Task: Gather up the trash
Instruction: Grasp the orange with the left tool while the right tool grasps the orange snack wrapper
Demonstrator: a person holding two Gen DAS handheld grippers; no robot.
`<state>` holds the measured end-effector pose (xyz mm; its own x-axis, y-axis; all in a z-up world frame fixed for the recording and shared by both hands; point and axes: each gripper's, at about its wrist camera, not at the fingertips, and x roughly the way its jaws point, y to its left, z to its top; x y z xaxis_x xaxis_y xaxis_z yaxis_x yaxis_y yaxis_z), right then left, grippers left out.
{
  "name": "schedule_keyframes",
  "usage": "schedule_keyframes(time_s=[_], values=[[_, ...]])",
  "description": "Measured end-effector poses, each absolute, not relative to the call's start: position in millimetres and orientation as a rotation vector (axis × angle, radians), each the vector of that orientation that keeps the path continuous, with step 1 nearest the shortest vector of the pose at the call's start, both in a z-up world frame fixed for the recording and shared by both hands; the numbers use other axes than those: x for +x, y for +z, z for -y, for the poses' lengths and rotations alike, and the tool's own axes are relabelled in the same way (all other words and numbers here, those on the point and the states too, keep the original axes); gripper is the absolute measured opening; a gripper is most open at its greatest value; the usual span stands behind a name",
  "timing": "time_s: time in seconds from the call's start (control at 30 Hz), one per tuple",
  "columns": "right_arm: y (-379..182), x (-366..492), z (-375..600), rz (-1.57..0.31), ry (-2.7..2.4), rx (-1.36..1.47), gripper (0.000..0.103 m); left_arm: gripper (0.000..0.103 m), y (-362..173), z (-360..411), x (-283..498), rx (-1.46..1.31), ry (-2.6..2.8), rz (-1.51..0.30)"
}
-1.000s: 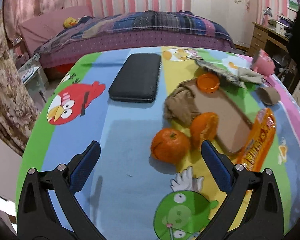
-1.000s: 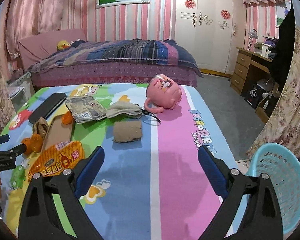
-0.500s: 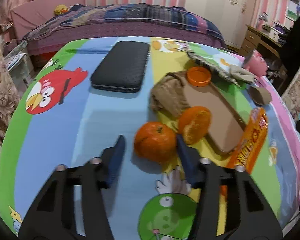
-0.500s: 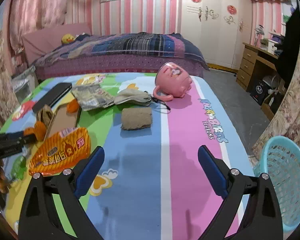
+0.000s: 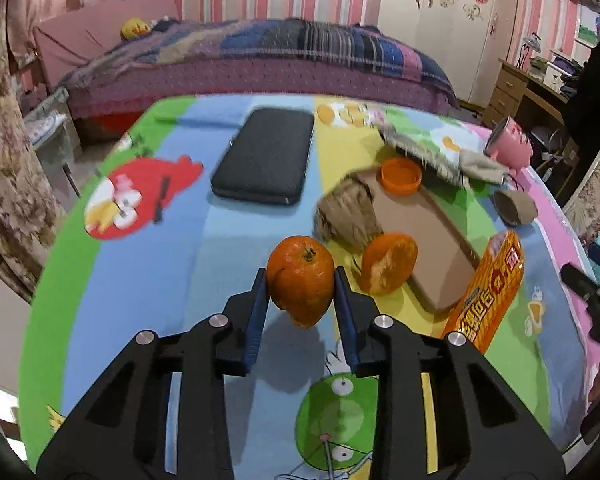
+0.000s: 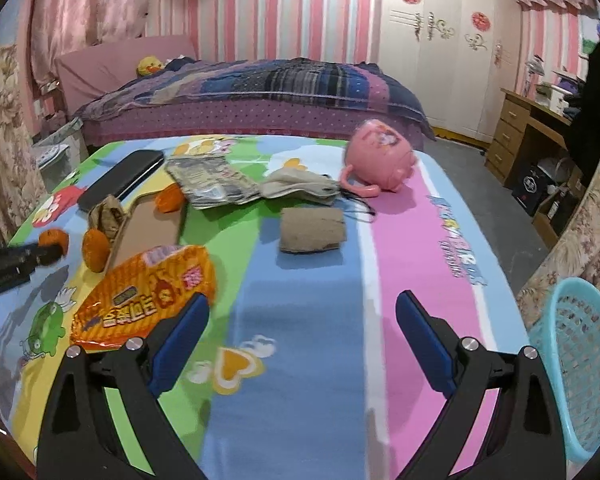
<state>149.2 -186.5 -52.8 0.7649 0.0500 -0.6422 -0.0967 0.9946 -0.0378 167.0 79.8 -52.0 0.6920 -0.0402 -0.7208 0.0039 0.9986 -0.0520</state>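
Observation:
My left gripper [image 5: 301, 284] is shut on an orange peel shaped like a whole orange [image 5: 301, 278] and holds it just above the cartoon tablecloth. It also shows at the left of the right wrist view [image 6: 54, 240]. A second peel half [image 5: 388, 262] leans on a brown cardboard sheet [image 5: 420, 240]. An orange snack wrapper [image 6: 148, 292] lies by my right gripper's left finger. My right gripper [image 6: 302, 334] is open and empty above the cloth. A turquoise mesh basket [image 6: 576, 364] stands off the table's right edge.
A black case [image 5: 266, 158], an orange lid [image 5: 400, 174], crumpled brown paper [image 5: 346, 216], a newspaper bundle [image 6: 212, 180], a grey cloth [image 6: 300, 186], a cardboard tube [image 6: 312, 230] and a tipped pink mug [image 6: 380, 156] lie on the table. A bed stands behind, a desk at right.
My left gripper moved forward, closed on the orange peel and lifted it slightly. My right gripper stayed open and shifted a little over the table.

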Motion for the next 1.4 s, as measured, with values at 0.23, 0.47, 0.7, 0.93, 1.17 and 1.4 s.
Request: schedule_keyframes(time_s=[0.23, 0.47, 0.7, 0.93, 1.17, 1.4], values=[[-63.8, 167.0, 157.0, -0.749, 0.17, -0.072, 0.092, 0.031, -41.8, -91.3, 165.7, -0.029, 0.019, -0.766], [-77.5, 185.5, 130.0, -0.817, 0.253, -0.08, 0.056, 0.031, -39.7, -103.9, 165.0, -0.069, 0.033, -0.761], [-78.7, 181.4, 140.5, -0.815, 0.294, -0.069, 0.008, 0.031, -40.5, -96.6, 164.8, -0.053, 0.014, -0.761], [-63.4, 169.0, 180.6, -0.791, 0.239, -0.065, 0.007, 0.031, -39.9, -90.9, 163.8, -0.048, 0.006, -0.758], [-60.0, 161.8, 228.1, -0.815, 0.145, -0.107, 0.007, 0.031, -38.3, -86.1, 163.1, -0.053, -0.004, -0.75], [-63.9, 160.9, 254.2, -0.804, 0.054, -0.027, 0.044, 0.031, -38.4, -81.3, 164.2, -0.046, -0.006, -0.752]])
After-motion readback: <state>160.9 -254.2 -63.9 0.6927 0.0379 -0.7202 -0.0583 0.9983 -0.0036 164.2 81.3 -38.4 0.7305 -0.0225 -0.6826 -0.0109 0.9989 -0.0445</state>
